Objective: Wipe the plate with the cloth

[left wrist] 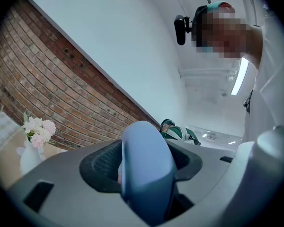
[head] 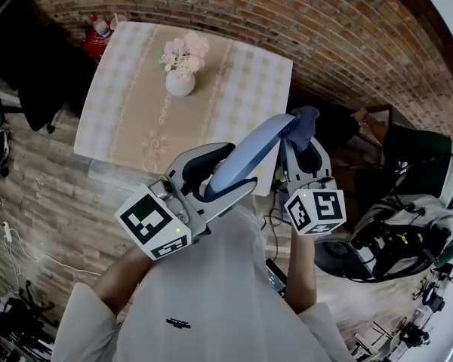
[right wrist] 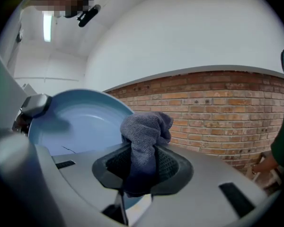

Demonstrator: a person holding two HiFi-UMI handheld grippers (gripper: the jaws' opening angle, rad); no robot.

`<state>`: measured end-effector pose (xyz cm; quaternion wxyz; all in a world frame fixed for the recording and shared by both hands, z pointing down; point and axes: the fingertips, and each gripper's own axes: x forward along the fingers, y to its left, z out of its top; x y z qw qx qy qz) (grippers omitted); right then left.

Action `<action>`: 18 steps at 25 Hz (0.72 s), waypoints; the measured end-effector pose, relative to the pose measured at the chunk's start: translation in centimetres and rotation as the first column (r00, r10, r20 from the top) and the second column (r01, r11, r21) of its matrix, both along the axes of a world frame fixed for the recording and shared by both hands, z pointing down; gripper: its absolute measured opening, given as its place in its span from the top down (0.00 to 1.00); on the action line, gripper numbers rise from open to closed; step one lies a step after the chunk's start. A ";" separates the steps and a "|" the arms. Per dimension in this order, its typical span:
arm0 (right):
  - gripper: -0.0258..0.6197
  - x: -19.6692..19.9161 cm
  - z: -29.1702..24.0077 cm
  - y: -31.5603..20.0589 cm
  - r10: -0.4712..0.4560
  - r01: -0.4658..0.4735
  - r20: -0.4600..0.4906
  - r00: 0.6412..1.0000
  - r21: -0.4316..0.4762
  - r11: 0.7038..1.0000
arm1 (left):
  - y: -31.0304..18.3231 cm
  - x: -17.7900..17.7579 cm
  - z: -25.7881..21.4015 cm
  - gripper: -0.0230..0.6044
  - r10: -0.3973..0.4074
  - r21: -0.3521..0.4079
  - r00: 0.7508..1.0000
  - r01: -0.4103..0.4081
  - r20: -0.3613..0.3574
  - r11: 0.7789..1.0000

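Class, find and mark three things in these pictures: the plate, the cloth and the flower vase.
plate (right wrist: 79, 122): right gripper view, on its blue inner face.
cloth (right wrist: 146, 127): right gripper view, on the bunched upper part.
flower vase (head: 180, 84): head view, on its white body.

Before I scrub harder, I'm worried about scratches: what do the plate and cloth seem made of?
Plate: light blue, smooth, soft sheen, likely glazed ceramic or melamine; I can't tell which. Cloth: grey-blue terry or microfibre, judging by its nubby texture.

Two grippers (head: 211, 173) (head: 302, 153), one plate (head: 249, 153), one cloth (head: 303, 123), one table (head: 121, 104), one vase (head: 180, 83)
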<state>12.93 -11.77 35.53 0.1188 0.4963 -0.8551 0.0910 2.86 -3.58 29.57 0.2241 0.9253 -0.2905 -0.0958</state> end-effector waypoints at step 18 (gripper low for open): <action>0.77 -1.5 8.9 3.6 -0.046 0.046 0.004 0.999 -0.226 0.973 | -2.0 -0.6 -1.2 0.54 -0.032 0.003 0.998 0.032 -0.062 0.999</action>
